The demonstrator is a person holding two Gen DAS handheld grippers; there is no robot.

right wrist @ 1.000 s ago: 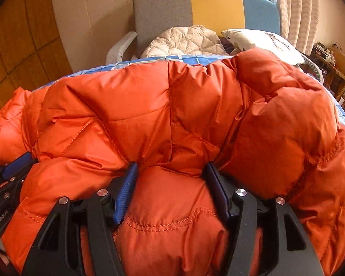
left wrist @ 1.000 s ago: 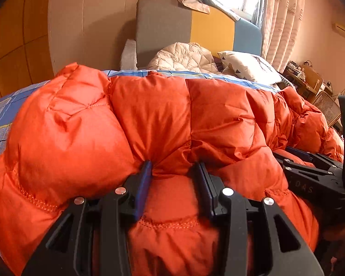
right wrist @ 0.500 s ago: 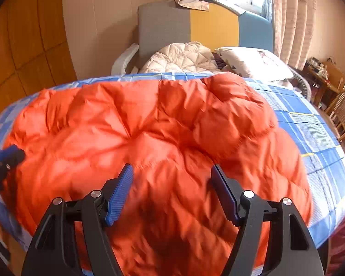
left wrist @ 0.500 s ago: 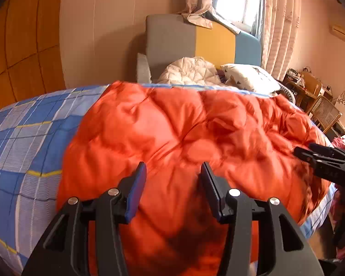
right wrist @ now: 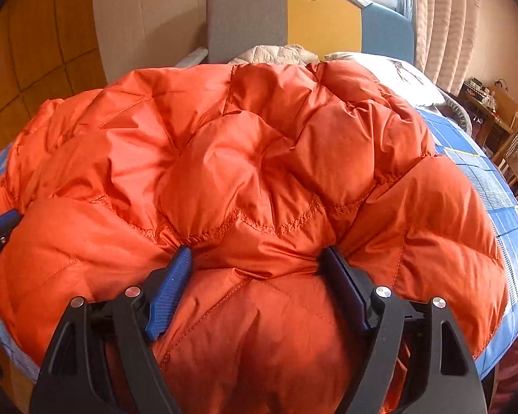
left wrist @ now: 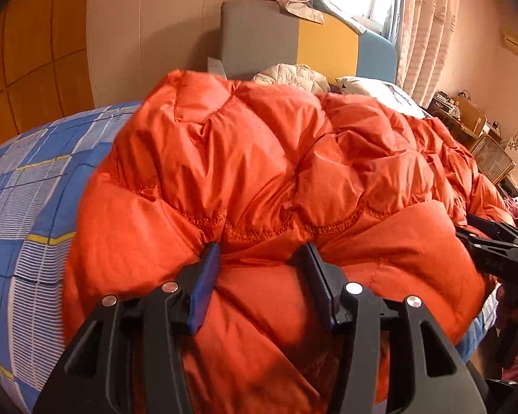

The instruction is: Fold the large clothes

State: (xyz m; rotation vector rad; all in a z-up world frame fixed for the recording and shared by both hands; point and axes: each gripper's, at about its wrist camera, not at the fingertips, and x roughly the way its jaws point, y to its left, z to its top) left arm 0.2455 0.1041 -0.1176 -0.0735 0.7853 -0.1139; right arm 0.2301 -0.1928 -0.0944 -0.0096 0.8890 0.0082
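Observation:
A puffy orange quilted down jacket point(left wrist: 276, 158) lies bunched on the bed and fills both views point(right wrist: 245, 158). My left gripper point(left wrist: 259, 258) is shut on a thick fold of the jacket's near edge, with fabric bulging between its fingers. My right gripper point(right wrist: 255, 258) is shut on another fold of the same edge, further right. The right gripper shows at the right edge of the left wrist view point(left wrist: 493, 245). The left gripper's blue tip shows at the left edge of the right wrist view point(right wrist: 0, 224).
The bed has a blue checked sheet point(left wrist: 27, 200). At its head stand a grey, yellow and blue headboard point(left wrist: 293, 45), a cream quilted garment point(left wrist: 293, 74) and a white pillow point(right wrist: 397, 76). Wicker chairs point(right wrist: 514, 158) and a cluttered table stand to the right.
Both grippers were shut on the jacket a second ago, stood open above it half a second ago, and now grip its near edge again. The jacket lies more gathered toward me.

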